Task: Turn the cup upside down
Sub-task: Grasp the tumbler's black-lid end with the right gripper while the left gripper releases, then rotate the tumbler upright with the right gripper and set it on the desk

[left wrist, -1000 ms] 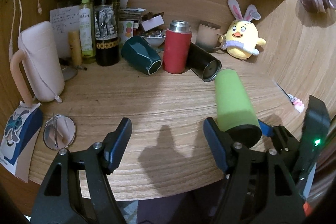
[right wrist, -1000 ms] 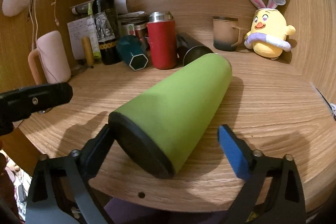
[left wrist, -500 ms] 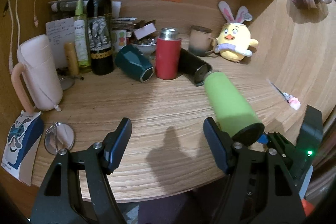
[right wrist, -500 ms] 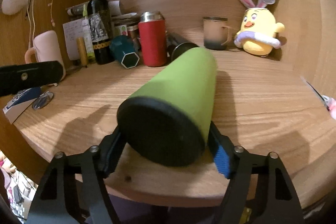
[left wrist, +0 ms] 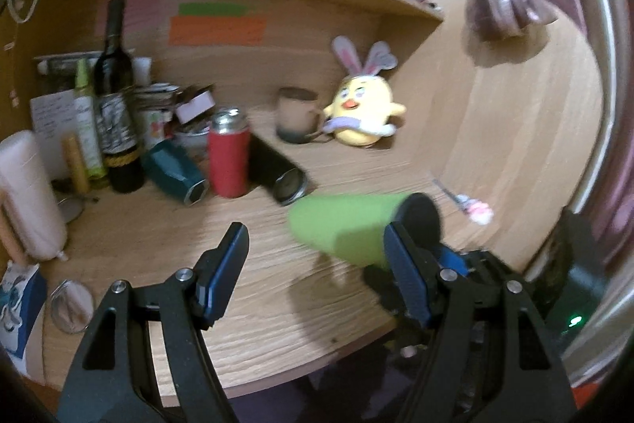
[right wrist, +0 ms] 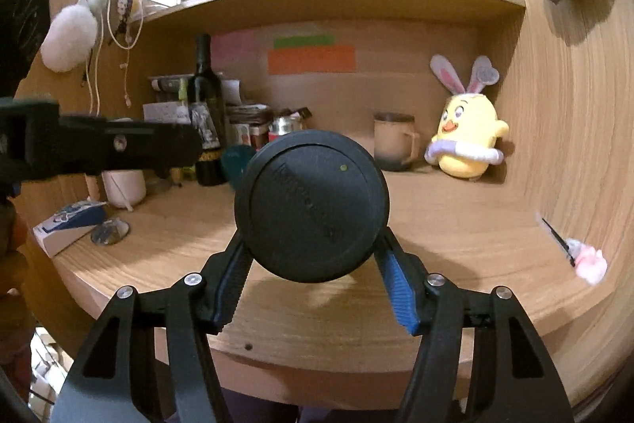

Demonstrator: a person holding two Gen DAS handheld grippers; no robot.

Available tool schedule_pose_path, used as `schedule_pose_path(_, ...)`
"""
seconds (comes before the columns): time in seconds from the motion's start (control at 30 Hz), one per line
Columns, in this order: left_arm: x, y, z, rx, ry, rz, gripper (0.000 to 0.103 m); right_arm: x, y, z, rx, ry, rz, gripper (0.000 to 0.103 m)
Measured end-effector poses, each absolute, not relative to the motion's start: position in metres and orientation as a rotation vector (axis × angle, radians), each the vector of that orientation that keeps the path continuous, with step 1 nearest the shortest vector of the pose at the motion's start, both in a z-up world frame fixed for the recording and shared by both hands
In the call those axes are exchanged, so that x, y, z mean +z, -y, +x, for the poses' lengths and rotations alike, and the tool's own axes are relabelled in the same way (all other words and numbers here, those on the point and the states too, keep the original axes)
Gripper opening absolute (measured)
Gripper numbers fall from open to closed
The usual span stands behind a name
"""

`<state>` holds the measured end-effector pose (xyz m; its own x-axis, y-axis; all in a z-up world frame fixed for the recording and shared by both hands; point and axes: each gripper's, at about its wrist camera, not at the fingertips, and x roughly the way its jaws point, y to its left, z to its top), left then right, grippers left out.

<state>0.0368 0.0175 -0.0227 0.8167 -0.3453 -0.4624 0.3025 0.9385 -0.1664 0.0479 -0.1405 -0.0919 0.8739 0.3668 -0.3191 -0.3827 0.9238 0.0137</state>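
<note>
The green cup [left wrist: 344,224] with a black base [right wrist: 311,205] is held in the air above the wooden desk [left wrist: 253,272], lying level. My right gripper [right wrist: 311,268] is shut on it near the base, and in the right wrist view the black base fills the middle and hides the green body. In the left wrist view the cup points left with its base to the right. My left gripper [left wrist: 313,264] is open and empty, just left of the cup. The left gripper's body [right wrist: 99,145] shows at the left of the right wrist view.
At the back stand a wine bottle [left wrist: 117,102], a red flask [left wrist: 228,153], a teal cup on its side [left wrist: 174,171], a black tumbler on its side [left wrist: 277,173], a mug [left wrist: 295,119] and a yellow plush chick [left wrist: 362,113]. A pink jug [left wrist: 27,193] stands at the left.
My right gripper has closed on the green cup, lifted it off the desk and pulled back with it. The left gripper has risen and stayed open.
</note>
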Motion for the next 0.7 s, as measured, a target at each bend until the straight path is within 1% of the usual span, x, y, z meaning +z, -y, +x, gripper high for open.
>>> schedule_pose_path(0.3, -0.011, -0.001, 0.074, -0.476, -0.562, -0.072, 0.07, -0.077, 0.14, 0.062, 0.427, -0.302, -0.036, 0.058)
schedule_pose_path(0.47, -0.008, -0.005, 0.104, -0.506, -0.613, -0.109, 0.07, -0.067, 0.137, 0.076, 0.441, -0.289, -0.045, 0.058)
schedule_pose_path(0.7, 0.005, -0.015, 0.134, -0.5, -0.616, -0.135, 0.07, -0.052, 0.13, 0.105, 0.469, -0.29, -0.051, 0.058)
